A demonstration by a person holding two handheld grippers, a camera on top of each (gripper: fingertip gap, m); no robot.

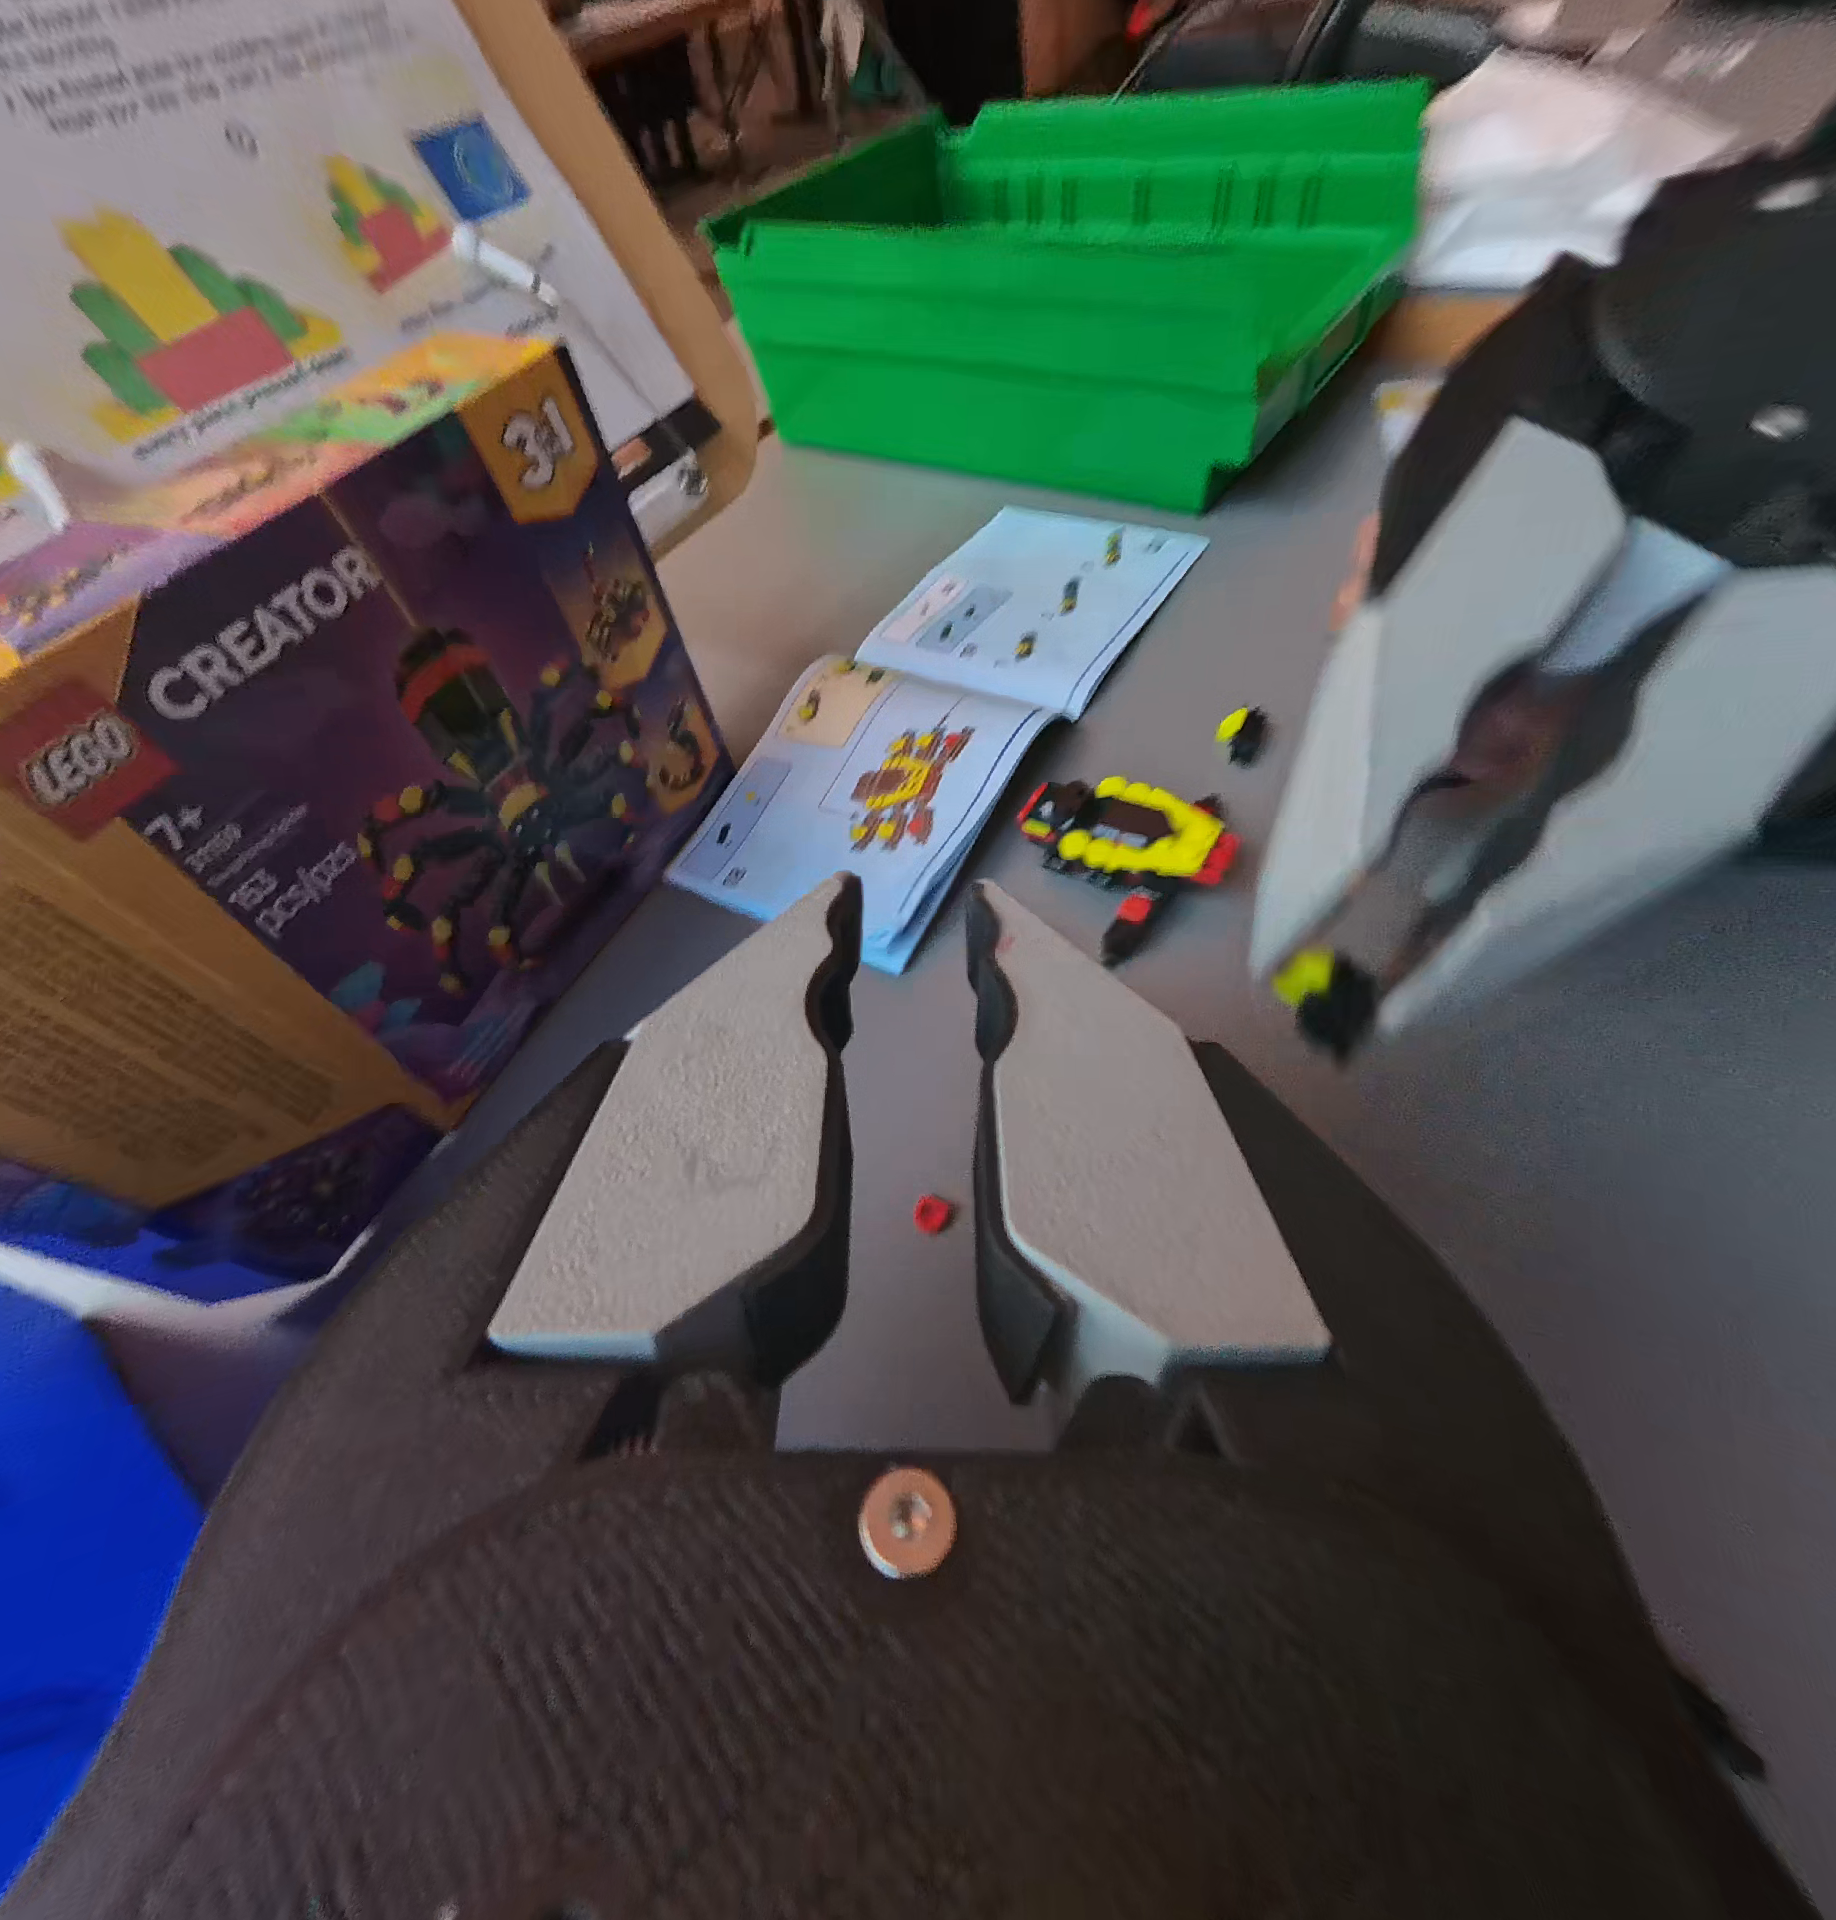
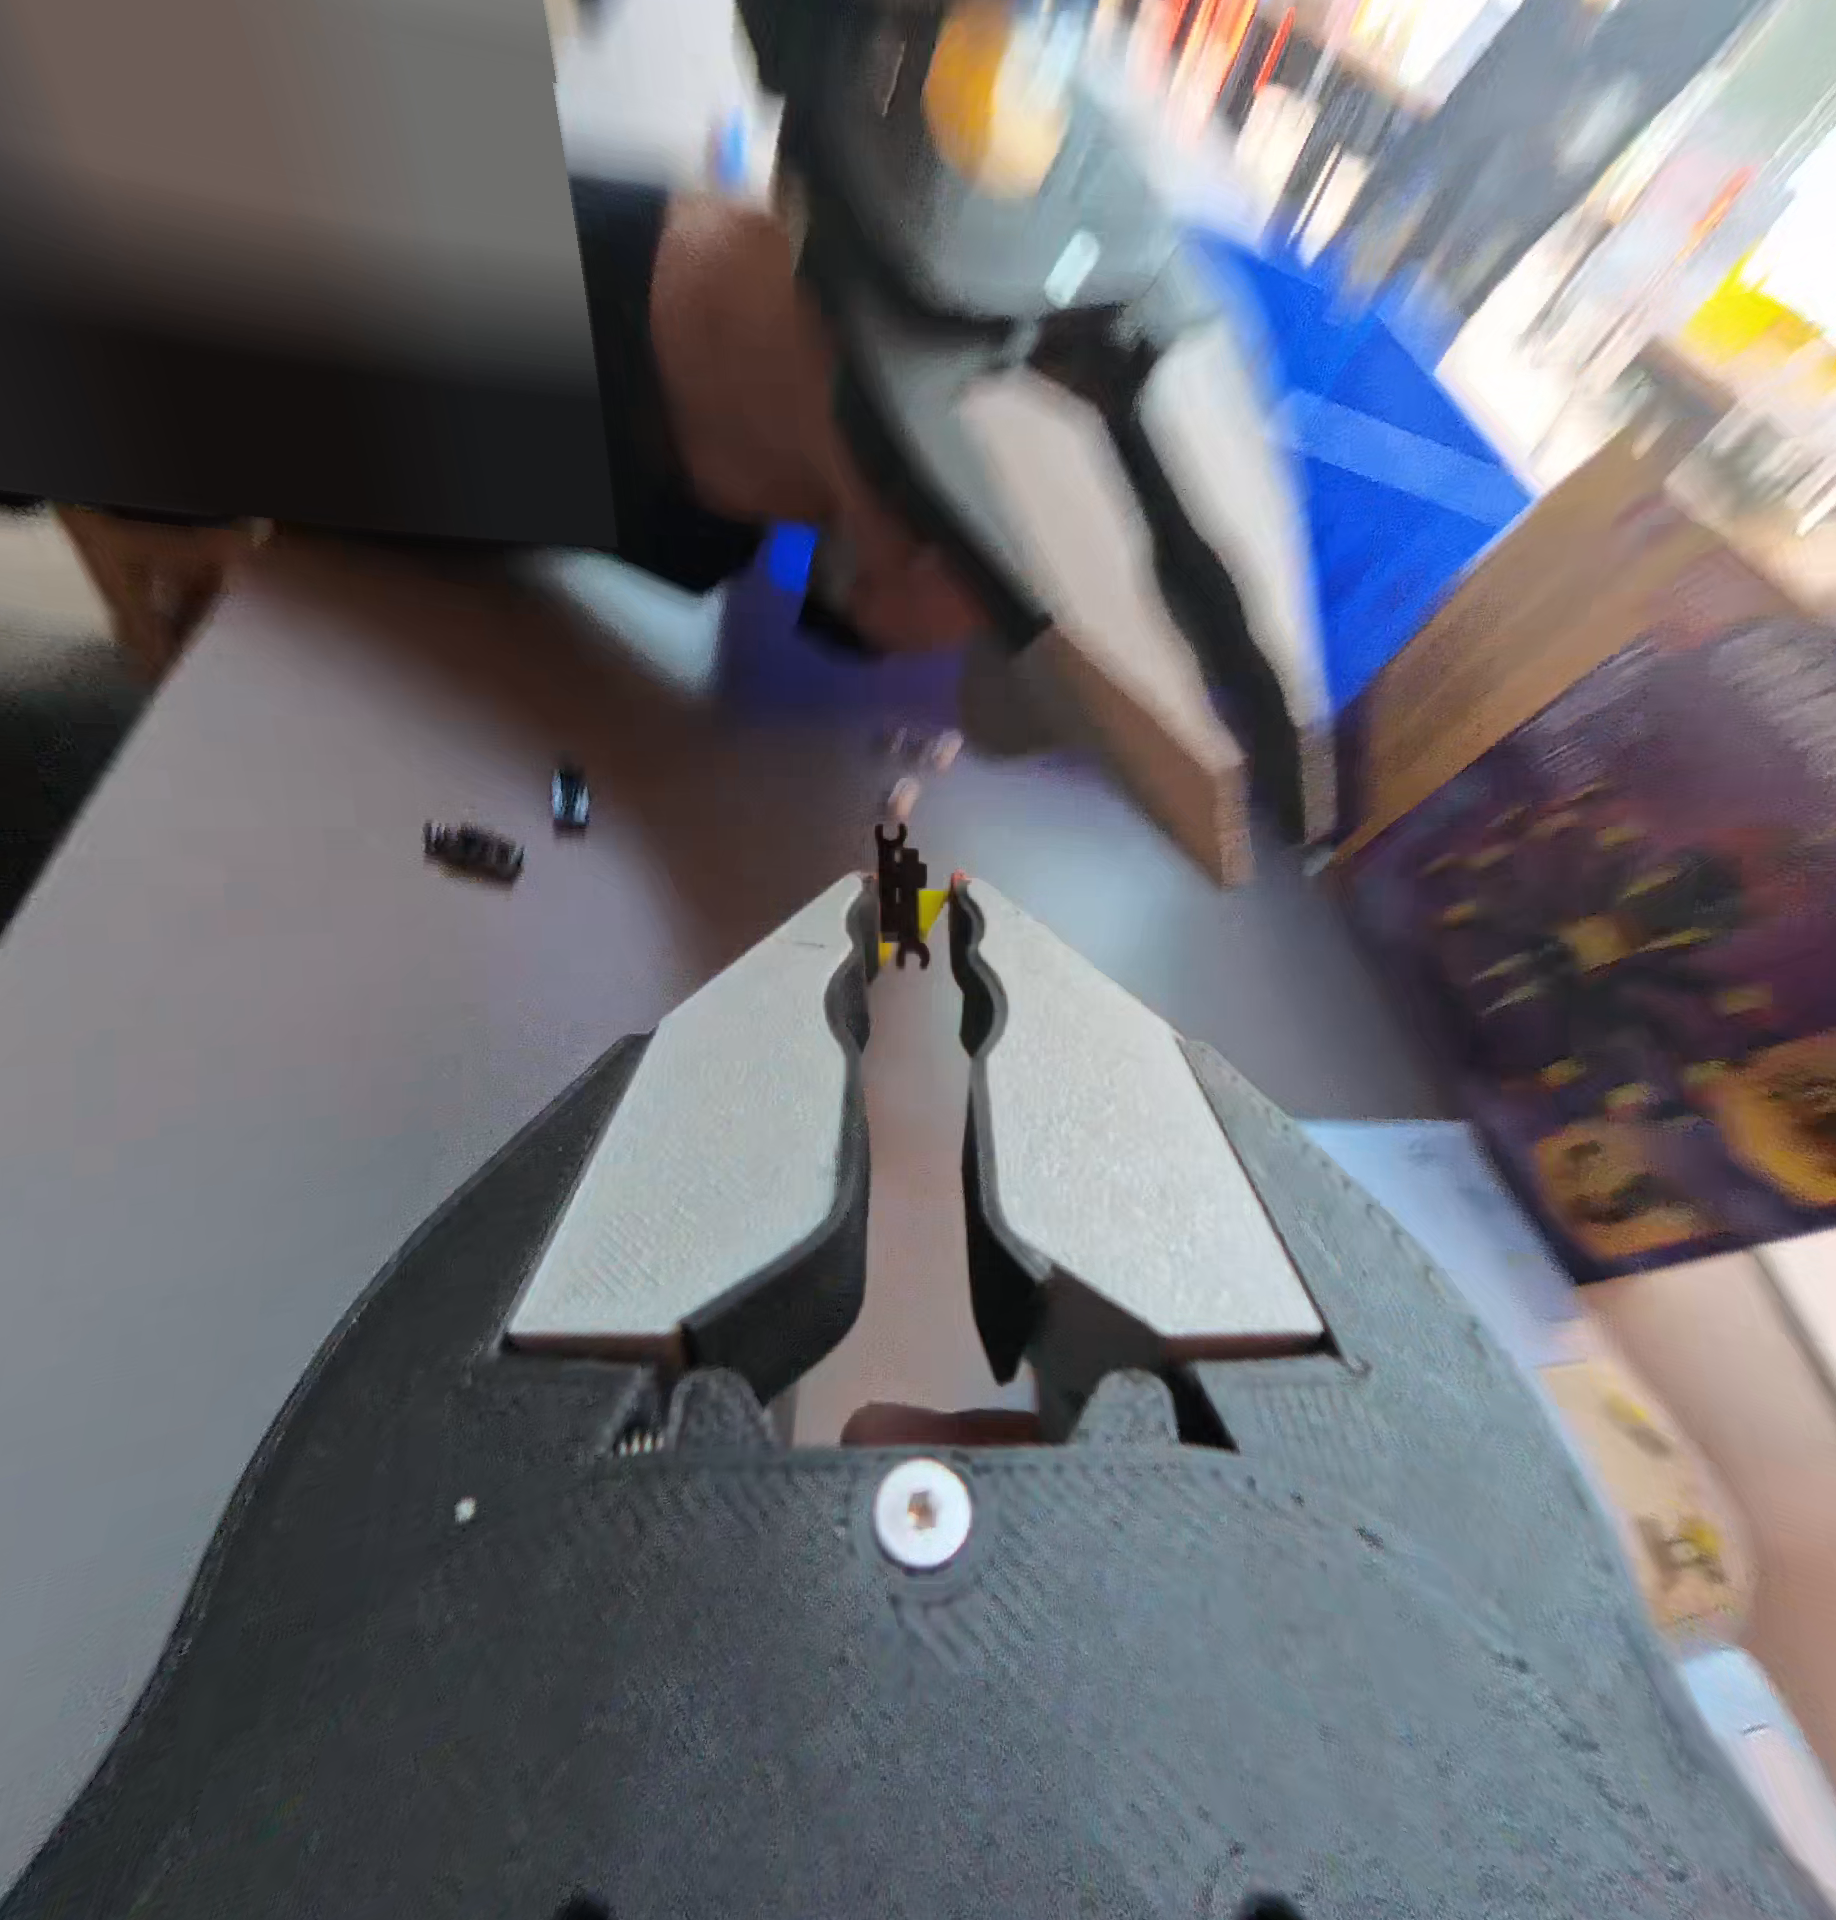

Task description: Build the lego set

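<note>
Yellow-and-black piece pinched above the bench

Lego build [image 1: 1130, 840], a flat yellow, black and red assembly, lies on the grey bench [image 1: 1516, 1299] just right of the open instruction booklet [image 1: 935, 727]. A black and red bit [image 1: 1127, 925] lies at its near edge, and a small yellow-and-black piece [image 1: 1241, 732] sits apart behind it. A tiny red stud [image 1: 932, 1212] rests on the bench, seen between the fingers of the left gripper [image 1: 912, 904].

The right gripper [image 2: 906, 902] has its jaws pinching a small yellow-and-black leg piece [image 2: 903, 909], held at the very tips; the black part sticks out past them. In the left wrist view the same gripper [image 1: 1319, 987] hangs in the air to the right of the build, blurred, with the piece [image 1: 1321, 992] showing at its tips. The left gripper's jaws are spread a little and hold nothing.

In the right wrist view two dark loose pieces lie on the bench to the left: a ridged black one [image 2: 472, 852] and a smaller one [image 2: 571, 798] just behind it. The left gripper [image 2: 1246, 831] appears beyond, heavily blurred.

To the left of the booklet stands the purple set box [image 1: 374, 790] with a spider pictured on it, and behind it leans a printed sheet [image 1: 270, 229] showing coloured brick figures. A green plastic bin [image 1: 1070, 301] sits at the far side of the bench, and a blue container [image 1: 52, 1558] is at the near left edge.
</note>
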